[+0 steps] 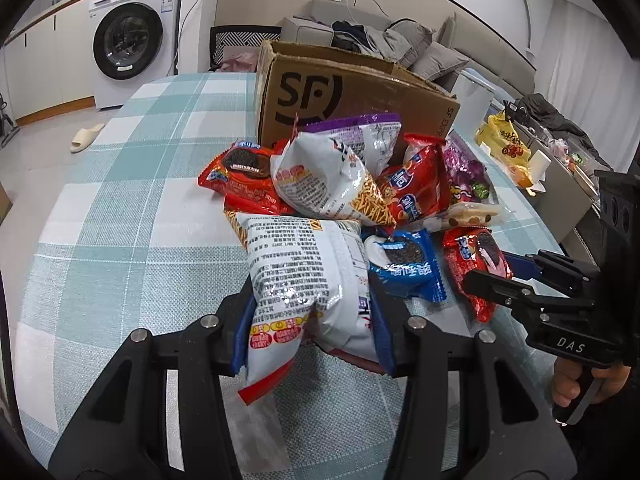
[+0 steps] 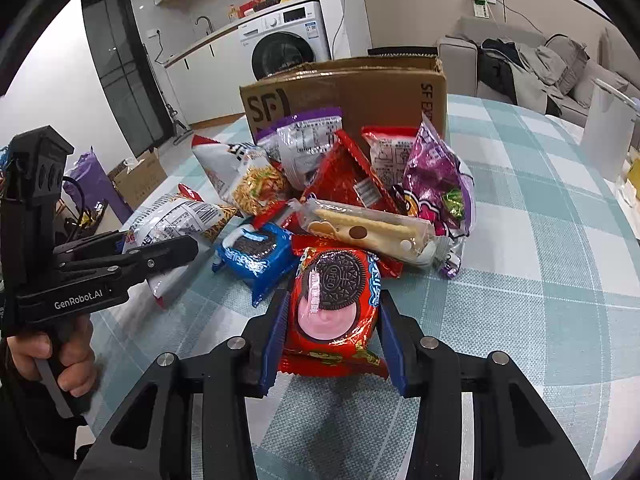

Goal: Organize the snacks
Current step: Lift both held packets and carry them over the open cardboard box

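Note:
A heap of snack packs lies on the checked tablecloth (image 1: 132, 200) in front of an open SF cardboard box (image 1: 352, 92). My left gripper (image 1: 312, 320) is shut on the near end of a white bag of stick snacks (image 1: 296, 264); in the right wrist view that left gripper (image 2: 160, 248) comes in from the left onto the same white bag (image 2: 176, 216). My right gripper (image 2: 334, 320) is shut on a red Oreo pack (image 2: 334, 300) at the heap's near edge. The left wrist view shows the right gripper (image 1: 492, 272) on that red pack (image 1: 476, 260).
A blue Oreo pack (image 2: 252, 252), a clear biscuit pack (image 2: 368, 232), a purple bag (image 2: 436, 184) and several more bags lie between the grippers and the cardboard box (image 2: 360, 84). A white container (image 2: 608, 120) stands at the table's right. A yellow bag (image 1: 504, 144) lies beyond it.

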Available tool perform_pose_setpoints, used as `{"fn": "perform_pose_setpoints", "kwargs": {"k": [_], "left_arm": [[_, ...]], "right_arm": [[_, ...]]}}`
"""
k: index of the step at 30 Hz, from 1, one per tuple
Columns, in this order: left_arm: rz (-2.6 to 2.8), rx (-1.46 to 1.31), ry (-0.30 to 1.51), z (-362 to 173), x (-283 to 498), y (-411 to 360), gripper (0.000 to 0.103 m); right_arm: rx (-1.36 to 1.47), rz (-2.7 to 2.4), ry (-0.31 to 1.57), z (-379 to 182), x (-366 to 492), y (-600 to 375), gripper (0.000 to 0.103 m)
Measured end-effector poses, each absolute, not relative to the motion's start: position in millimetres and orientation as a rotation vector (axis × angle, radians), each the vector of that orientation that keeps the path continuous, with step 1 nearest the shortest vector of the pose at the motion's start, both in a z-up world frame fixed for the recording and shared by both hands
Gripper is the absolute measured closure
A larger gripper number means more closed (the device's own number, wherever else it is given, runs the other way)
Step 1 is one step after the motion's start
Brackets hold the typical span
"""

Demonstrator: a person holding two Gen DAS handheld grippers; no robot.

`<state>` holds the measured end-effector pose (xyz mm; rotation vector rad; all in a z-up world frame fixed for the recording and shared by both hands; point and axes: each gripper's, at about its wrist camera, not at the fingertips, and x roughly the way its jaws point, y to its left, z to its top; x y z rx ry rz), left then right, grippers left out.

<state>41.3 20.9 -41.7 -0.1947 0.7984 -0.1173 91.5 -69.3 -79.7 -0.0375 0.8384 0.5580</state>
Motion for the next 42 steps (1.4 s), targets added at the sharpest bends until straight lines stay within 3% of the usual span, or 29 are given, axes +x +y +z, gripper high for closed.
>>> {"fn": "perform_pose_setpoints", "kwargs": {"k": [42], "left_arm": [[-0.125, -0.166, 0.589, 41, 31, 15, 0.057]], "right_arm": [[0.006, 0.581, 0.624, 2, 97, -84, 0.059]]}}
